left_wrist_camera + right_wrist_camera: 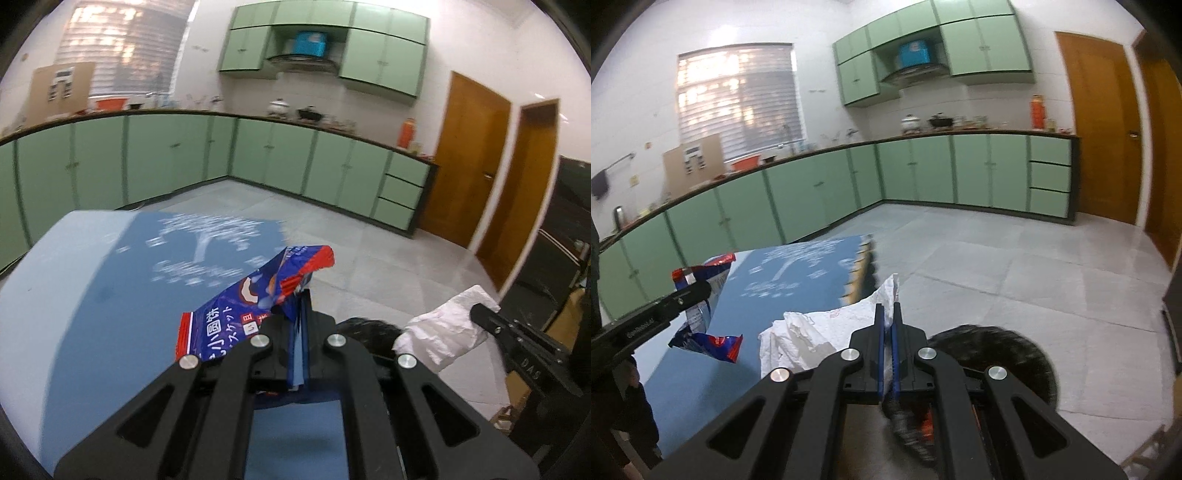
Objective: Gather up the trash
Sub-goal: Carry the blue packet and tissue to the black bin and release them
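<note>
The left claw [301, 295] is clamped tight on a blue snack wrapper [240, 314], held up over the blue worktop [92, 295]; the right claw [888, 308] is pinched shut on a crumpled tissue [816, 328] above a black bin [1008, 350]. Both grips catch only thin edges. A quick swing could slip either piece onto the floor [997, 266] short of the bin.

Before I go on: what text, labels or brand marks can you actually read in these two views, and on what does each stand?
"小圆饼": white characters on the crumpled blue-and-red snack wrapper pinched in the left gripper; the katakana below is partly cut off.
"DAS": embossed on the right gripper's black finger.
White print on the blue table cover: blurred, unreadable.
Blue box in the cabinet: unreadable.
</note>
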`<state>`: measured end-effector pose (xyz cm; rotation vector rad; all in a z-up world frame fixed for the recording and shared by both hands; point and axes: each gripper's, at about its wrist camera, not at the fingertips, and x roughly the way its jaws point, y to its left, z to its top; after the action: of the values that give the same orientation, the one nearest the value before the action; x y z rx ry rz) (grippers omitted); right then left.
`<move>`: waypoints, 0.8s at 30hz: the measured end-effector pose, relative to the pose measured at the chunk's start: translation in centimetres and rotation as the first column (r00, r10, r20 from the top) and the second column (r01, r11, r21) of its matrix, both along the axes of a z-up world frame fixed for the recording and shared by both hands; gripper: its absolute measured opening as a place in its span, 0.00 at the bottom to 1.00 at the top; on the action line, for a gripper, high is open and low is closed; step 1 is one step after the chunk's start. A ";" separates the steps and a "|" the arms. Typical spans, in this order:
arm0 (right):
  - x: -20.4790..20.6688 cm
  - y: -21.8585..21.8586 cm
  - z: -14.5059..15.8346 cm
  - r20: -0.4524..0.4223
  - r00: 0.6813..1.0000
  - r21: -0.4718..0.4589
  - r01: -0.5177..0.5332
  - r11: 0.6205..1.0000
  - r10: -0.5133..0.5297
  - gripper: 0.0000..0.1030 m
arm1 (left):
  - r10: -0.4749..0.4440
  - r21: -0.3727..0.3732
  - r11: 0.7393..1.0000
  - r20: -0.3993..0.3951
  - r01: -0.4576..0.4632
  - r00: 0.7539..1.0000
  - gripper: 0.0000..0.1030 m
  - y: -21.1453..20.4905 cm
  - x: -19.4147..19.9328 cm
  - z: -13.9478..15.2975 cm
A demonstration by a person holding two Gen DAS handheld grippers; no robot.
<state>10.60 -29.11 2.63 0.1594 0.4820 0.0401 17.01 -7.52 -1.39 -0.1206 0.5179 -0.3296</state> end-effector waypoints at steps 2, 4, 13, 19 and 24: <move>0.3 -1.8 0.1 0.004 0.999 -0.008 0.035 0.999 -0.035 0.03 | -0.036 -0.009 0.999 0.008 0.036 0.999 0.02 -2.5 0.8 0.0; 0.7 -3.8 0.0 0.002 0.997 -0.022 0.071 0.997 -0.071 0.03 | -0.069 -0.013 0.997 0.012 0.070 0.998 0.02 -4.9 1.5 -0.1; 3.1 -10.8 -3.7 -0.071 0.982 -0.078 0.169 0.983 -0.174 0.03 | -0.199 -0.019 0.980 -0.041 0.198 0.979 0.02 -14.3 5.3 -4.2; 5.1 -13.7 -7.5 -0.118 0.973 -0.073 0.189 0.979 -0.197 0.03 | -0.194 0.018 0.980 -0.091 0.196 0.977 0.02 -18.5 7.9 -8.5; 6.6 -15.3 -10.2 -0.152 0.967 -0.071 0.194 0.978 -0.203 0.03 | -0.175 0.071 0.980 -0.126 0.185 0.977 0.02 -21.1 9.5 -11.9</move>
<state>17.18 -44.45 -7.58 0.1565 0.6234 -0.1836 26.54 -28.57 -13.32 -0.0135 0.6615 -0.4797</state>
